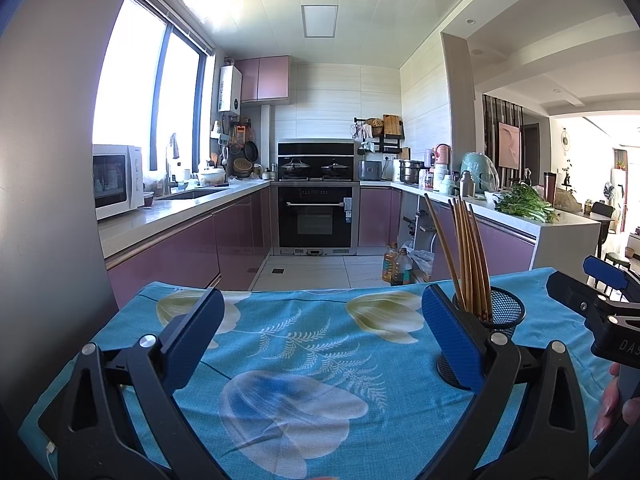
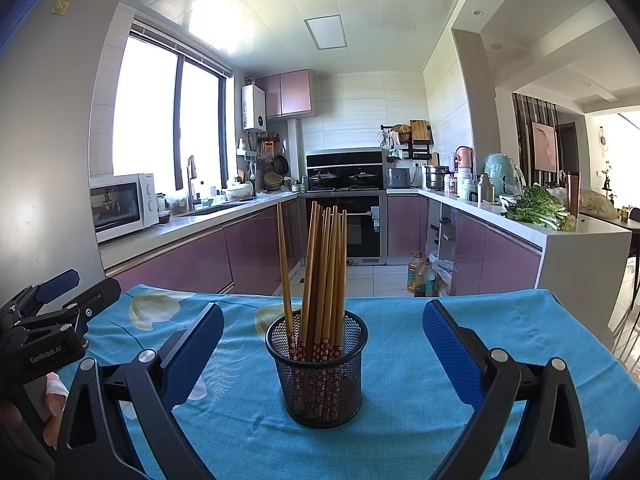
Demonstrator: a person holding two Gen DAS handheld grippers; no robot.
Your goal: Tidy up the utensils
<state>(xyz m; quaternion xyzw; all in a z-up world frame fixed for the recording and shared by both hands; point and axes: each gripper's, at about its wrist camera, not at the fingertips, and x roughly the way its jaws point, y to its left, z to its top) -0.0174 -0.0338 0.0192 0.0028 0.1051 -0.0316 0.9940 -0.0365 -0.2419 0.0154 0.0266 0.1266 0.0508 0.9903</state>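
A black mesh holder [image 2: 317, 372] stands upright on a table covered with a blue cloth with a flower print [image 2: 500, 328]. Inside it are wooden chopsticks [image 2: 324, 276], packed together and leaning a little, with 1 of them tilted apart to the left. Their patterned ends are down in the holder.

The right gripper [image 2: 323, 354] is in front of the holder with its jaws released wide; the holder is between the 2 blue pads [image 2: 452, 354] but touches neither, and nothing is grasped. At the left edge of this view the left gripper [image 2: 60, 292] appears, with fingertips of the person's hand [image 2: 54, 400] below it.

In the left wrist view, the left gripper [image 1: 322, 336] also has its jaws spread open and empty above the bare cloth. The holder is just behind its right pad, partly hidden. The right gripper shows at the far right edge
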